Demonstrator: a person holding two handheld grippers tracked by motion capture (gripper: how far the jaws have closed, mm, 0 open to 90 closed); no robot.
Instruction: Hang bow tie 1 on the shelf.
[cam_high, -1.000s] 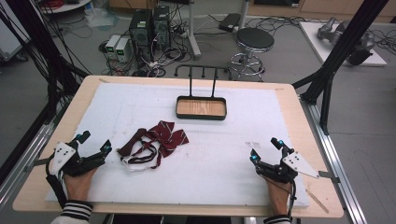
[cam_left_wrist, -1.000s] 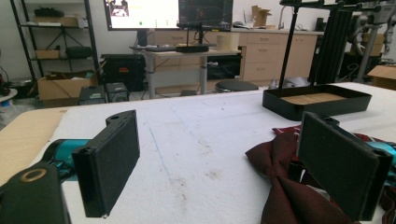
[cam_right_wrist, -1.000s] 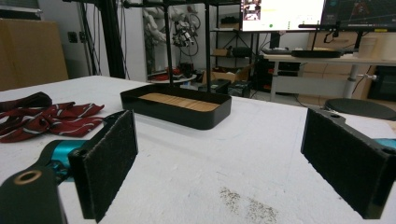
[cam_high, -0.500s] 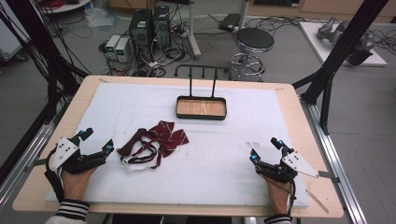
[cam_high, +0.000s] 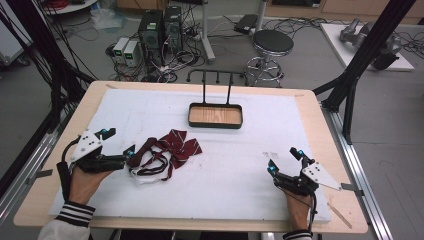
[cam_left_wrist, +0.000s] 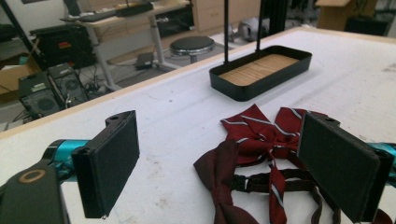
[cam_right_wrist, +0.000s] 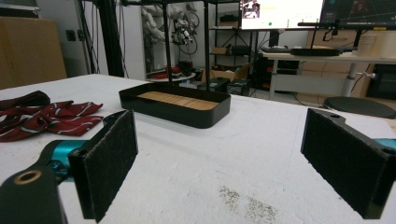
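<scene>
Crosswise, striped bow tie (cam_high: 172, 150), long axis left-right, straps (cam_high: 147, 170) trailing toward left gripper (cam_high: 119, 143)

Both tongs, left (cam_high: 119, 141) and right (cam_high: 283, 160), gape wide.

Left gripper (cam_high: 116, 143) and right gripper (cam_high: 283, 161): black bodies, each topped by a grey three-cornered plate, with teal knobs at the finger bases. Fingers (cam_left_wrist: 109, 168) are flat black rectangular pads with a rough, felt-like face. A black cable trails from each gripper. Cuffs are striped black and white.
</scene>
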